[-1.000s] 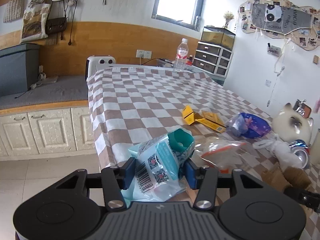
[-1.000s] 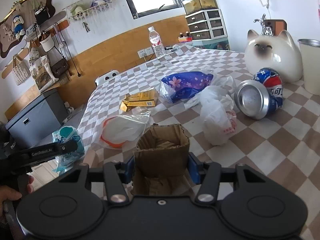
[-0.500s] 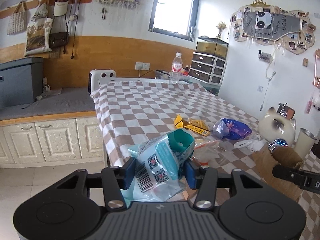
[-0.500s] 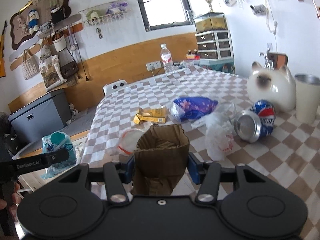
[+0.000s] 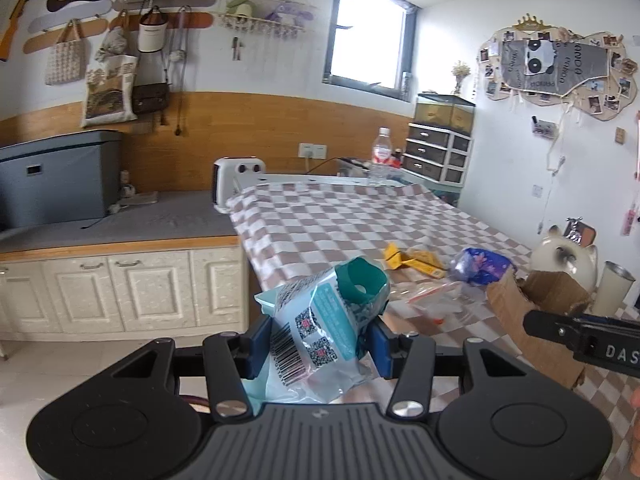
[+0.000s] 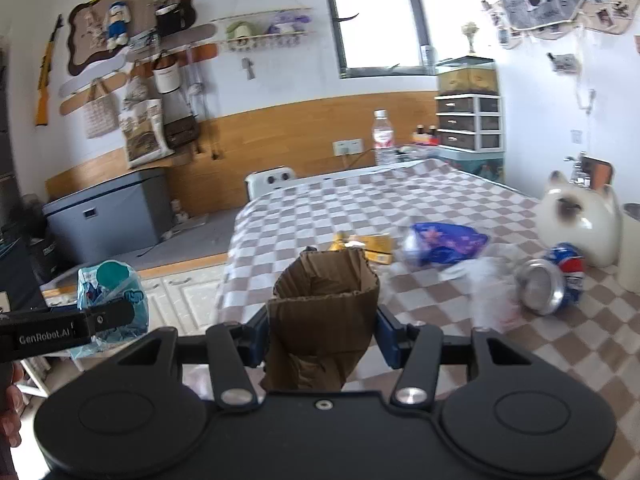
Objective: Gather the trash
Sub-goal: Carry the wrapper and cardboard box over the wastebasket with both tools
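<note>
Trash is in both grippers. Left gripper [image 5: 316, 346] squeezes a blue plastic packet [image 5: 320, 328], and right gripper [image 6: 322, 334] squeezes a brown cardboard piece [image 6: 322, 320] above the checkered table [image 6: 360, 204].

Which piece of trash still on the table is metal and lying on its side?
The blue soda can, tipped beside the cat figurine; the others are bags and yellow packaging.

Both tools, with teal packet [image 5: 320, 332] and cardboard piece [image 6: 324, 320], higher, farther from table [image 5: 340, 216].
</note>
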Demonstrator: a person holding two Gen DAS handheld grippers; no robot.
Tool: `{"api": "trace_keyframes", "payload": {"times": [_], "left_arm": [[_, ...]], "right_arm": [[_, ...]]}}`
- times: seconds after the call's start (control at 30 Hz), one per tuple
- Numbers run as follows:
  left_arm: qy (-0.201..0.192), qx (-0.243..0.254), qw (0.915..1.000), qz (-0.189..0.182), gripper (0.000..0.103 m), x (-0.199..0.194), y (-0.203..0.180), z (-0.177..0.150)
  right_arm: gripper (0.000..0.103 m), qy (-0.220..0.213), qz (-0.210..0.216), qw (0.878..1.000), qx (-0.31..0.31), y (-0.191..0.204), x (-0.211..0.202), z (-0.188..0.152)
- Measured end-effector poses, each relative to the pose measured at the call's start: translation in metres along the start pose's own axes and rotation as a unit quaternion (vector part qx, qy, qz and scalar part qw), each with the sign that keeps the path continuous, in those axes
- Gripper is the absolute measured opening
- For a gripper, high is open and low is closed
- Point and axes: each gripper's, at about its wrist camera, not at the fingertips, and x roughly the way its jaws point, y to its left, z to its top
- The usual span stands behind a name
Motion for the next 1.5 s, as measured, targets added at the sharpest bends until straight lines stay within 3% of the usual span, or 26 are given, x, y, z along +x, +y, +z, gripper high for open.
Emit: {"api": "trace_keyframes", "payload": {"times": [0.63,1.07,1.5], "left_arm": [[0.02,-0.038,0.9956,0.084,0.052,-0.022,0.103,-0.018],[0.113,-0.063,0.9844,0.12,0.052,0.034,0.161,-0.019],[0.205,-0.113,0.962,0.14,0.052,0.102,0.22,-0.046]], "right_arm": [[0.054,0.057,0.103,0.991,-0.062,0.115,0.055,-0.014],[0.054,0.166,0.166,0.97,-0.069,0.162,0.142,-0.019],[0.054,0.277,0.186,0.94,-0.068,0.207,0.252,-0.047]]}}
